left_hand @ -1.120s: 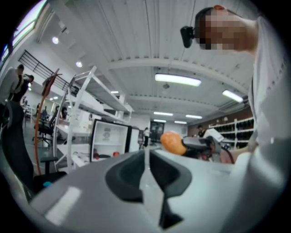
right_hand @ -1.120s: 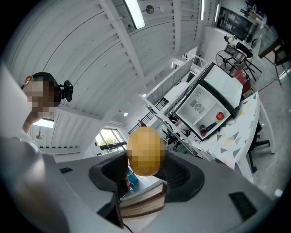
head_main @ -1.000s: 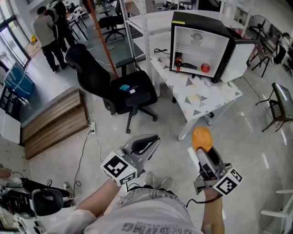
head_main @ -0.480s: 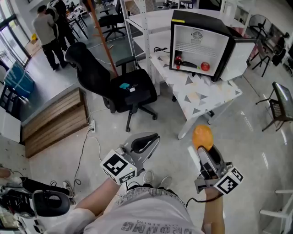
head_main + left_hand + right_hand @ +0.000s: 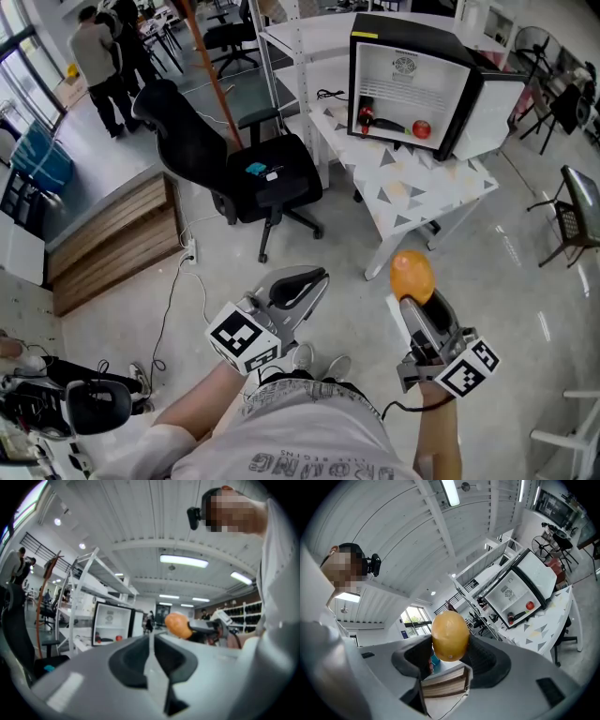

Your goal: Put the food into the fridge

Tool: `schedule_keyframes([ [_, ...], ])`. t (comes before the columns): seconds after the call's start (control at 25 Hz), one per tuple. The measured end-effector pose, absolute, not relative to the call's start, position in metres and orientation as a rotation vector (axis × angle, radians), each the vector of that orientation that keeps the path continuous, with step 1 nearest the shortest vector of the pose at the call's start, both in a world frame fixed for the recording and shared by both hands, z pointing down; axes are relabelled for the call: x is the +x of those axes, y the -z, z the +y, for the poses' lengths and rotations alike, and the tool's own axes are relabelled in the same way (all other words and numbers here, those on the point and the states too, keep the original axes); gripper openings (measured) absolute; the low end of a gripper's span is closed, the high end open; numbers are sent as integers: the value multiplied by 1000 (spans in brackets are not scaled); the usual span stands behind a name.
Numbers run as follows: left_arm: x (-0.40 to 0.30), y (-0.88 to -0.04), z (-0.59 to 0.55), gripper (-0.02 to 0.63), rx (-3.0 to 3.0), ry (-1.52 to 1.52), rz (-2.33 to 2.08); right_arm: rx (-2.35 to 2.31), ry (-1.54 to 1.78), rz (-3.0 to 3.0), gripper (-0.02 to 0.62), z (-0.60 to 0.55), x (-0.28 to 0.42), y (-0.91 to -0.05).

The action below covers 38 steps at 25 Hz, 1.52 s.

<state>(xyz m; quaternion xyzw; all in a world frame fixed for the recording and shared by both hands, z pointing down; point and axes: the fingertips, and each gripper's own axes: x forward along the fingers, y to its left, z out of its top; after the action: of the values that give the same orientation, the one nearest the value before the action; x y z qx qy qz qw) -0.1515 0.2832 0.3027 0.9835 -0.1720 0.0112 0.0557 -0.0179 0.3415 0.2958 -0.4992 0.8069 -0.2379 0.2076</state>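
Gripping an orange fruit (image 5: pixel 412 275) at the very tips of the right gripper (image 5: pixel 413 299) jaws, well apart from the open fridge (image 5: pixel 424 43) on the table (image 5: pixel 427 192); holding the left gripper (image 5: pixel 310 281) jaws pressed together, empty.

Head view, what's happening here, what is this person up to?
A person stands short of the table, tongs in each hand. The right tongs grip an orange fruit; the left tongs are shut and empty. The fridge on the table stands open, with a red fruit and a dark item inside.
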Motion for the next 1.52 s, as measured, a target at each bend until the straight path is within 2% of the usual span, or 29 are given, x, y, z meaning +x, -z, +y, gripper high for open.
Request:
schedule_keyframes([
  [0.88,-106,-298,313,37,3002,-61,-562,-1314,698,2230,244,367,32,-306],
  [1.52,-100,-318,275,37,2959,-28,-595,-1324,728,2263,244,329,40,-323],
])
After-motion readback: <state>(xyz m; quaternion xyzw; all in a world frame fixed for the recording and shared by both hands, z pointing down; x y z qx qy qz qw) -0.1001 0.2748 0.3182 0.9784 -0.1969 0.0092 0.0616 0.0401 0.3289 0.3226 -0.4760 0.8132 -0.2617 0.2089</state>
